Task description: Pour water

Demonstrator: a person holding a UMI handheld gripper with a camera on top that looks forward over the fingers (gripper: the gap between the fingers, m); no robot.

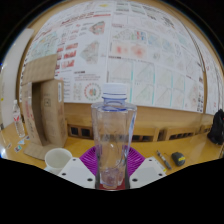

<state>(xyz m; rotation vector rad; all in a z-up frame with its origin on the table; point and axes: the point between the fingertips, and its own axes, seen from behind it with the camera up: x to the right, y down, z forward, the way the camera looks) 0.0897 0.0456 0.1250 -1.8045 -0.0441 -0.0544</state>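
Observation:
A clear plastic bottle (113, 135) with a pale cap stands upright between my fingers, its base low between the purple pads (90, 159). My gripper (112, 168) is shut on the bottle, with both pads pressed against its lower sides. A white cup (58, 158) sits on the yellow wooden table (190, 148), just left of my left finger.
A tall cardboard box (44, 110) stands at the left behind the cup. A small dark object (178, 158) lies on the table to the right, and a black thing (218, 128) is at the far right. A wall of printed posters (130, 50) rises behind the table.

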